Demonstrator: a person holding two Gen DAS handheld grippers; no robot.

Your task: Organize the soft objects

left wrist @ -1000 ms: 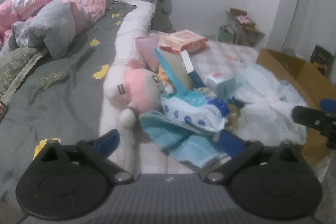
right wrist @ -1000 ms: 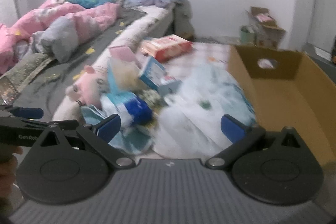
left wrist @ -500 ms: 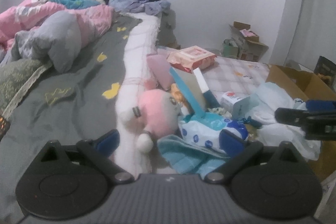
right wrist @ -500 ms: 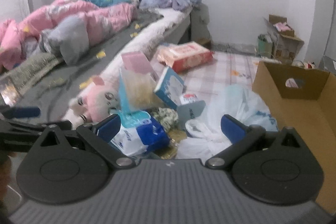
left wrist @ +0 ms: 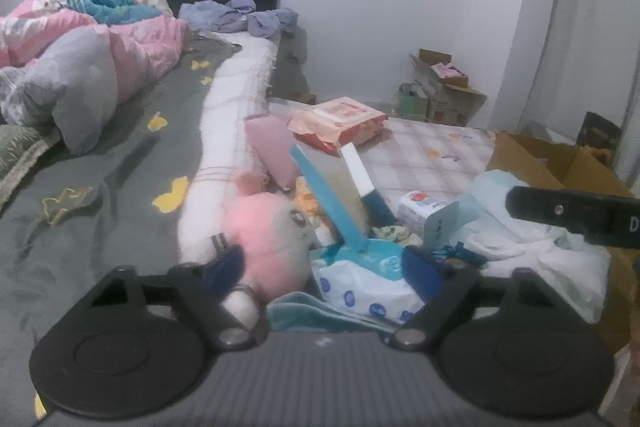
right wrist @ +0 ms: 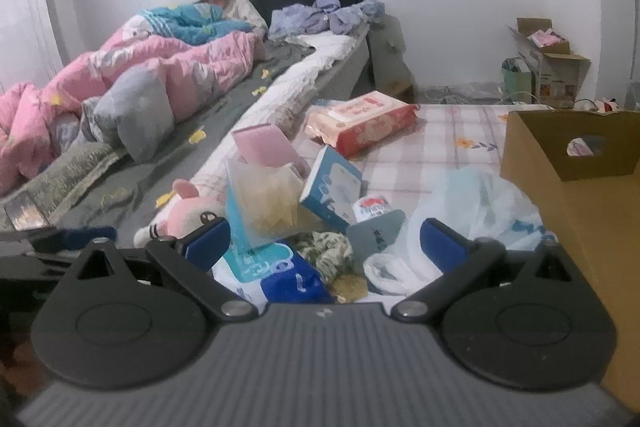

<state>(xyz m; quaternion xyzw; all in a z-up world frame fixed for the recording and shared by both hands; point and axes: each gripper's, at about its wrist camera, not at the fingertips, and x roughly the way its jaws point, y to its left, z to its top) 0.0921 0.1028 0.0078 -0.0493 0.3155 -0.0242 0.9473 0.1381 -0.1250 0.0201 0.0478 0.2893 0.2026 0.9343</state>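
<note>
Hovering over the heap beside the bed [left wrist: 100, 187], both grippers, left [left wrist: 322, 267] and right [right wrist: 324, 239], hold their fingers wide apart, empty; the pink plush [left wrist: 268, 239] lies under the left.

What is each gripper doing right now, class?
Left gripper: open, holding nothing.
Right gripper: open, holding nothing.

A pink-and-white plush toy [left wrist: 272, 247] lies at the grey bedsheet's [left wrist: 120, 167] edge, the sheet dotted with yellow shapes. The tissue pack [left wrist: 360, 283] is white with blue dots, the towel [left wrist: 320, 317] teal, the quilt [right wrist: 160, 67] pink, the cardboard box [right wrist: 580, 211] brown.
</note>
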